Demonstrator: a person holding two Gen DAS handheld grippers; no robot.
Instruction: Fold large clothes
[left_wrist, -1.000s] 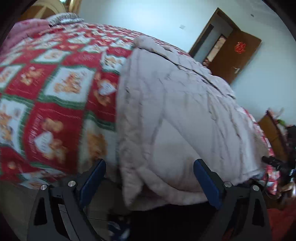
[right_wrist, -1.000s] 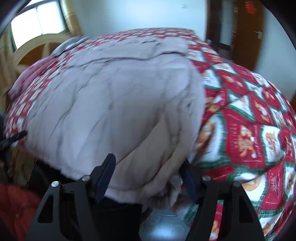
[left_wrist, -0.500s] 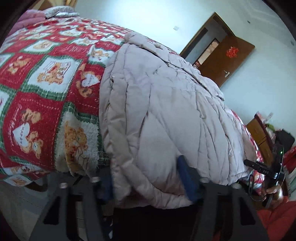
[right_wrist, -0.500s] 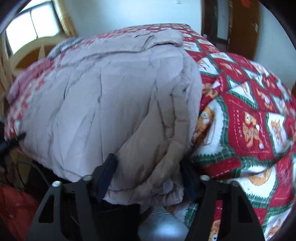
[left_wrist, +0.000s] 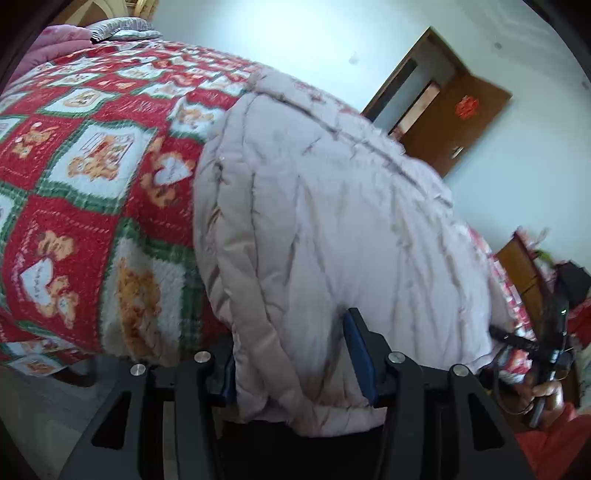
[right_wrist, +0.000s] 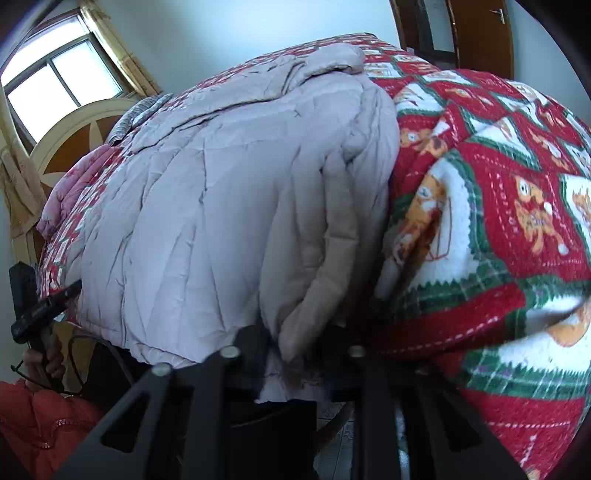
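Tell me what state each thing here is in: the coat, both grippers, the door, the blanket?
Coat: spread on the bed, hem over the near edge.
Left gripper: jaws closing, hem between them.
Right gripper: jaws closing, hem corner between them.
Blanket: laid over the bed, under the coat.
Door: open.

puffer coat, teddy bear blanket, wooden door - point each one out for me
puffer coat (left_wrist: 332, 229), left wrist view, on its quilted back panel
teddy bear blanket (right_wrist: 517, 206), right wrist view, on a red square with a bear
wooden door (left_wrist: 461, 122), left wrist view, on the brown panel
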